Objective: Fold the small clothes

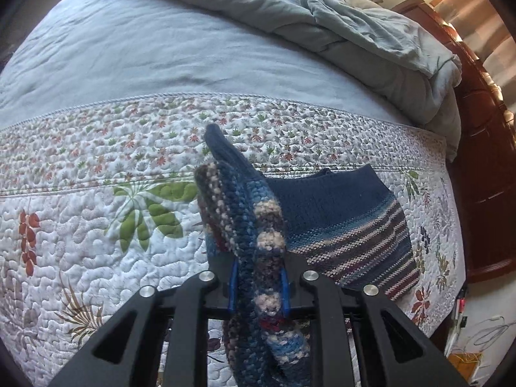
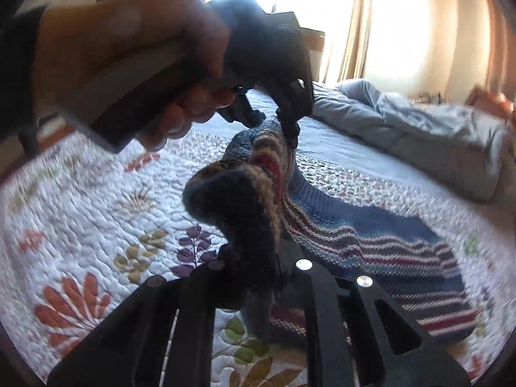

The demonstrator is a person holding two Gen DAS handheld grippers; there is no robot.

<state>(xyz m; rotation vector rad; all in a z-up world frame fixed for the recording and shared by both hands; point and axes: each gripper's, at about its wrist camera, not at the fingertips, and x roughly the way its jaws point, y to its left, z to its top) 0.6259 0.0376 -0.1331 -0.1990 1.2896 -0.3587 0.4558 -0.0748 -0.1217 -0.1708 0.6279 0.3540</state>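
Observation:
A small knitted garment, navy with blue, cream and maroon stripes (image 1: 348, 222), hangs partly raised off the flowered quilt (image 1: 80, 225). My left gripper (image 1: 259, 277) is shut on a bunched striped edge that stands up between its blue pads. In the right wrist view my right gripper (image 2: 258, 261) is shut on another bunched fold of the garment (image 2: 371, 242), whose lower part trails onto the quilt to the right. The left gripper (image 2: 274, 125), held by a hand (image 2: 129, 48), pinches the garment's far edge just above and behind it. The knit stretches between the two grippers.
Beyond the quilt lies a pale blue blanket (image 1: 145, 48) with a crumpled grey-green duvet (image 1: 322, 9) heaped at the far side. Dark wooden furniture (image 1: 483, 161) borders the bed's right edge. A bright curtained window (image 2: 387, 32) is behind the bed.

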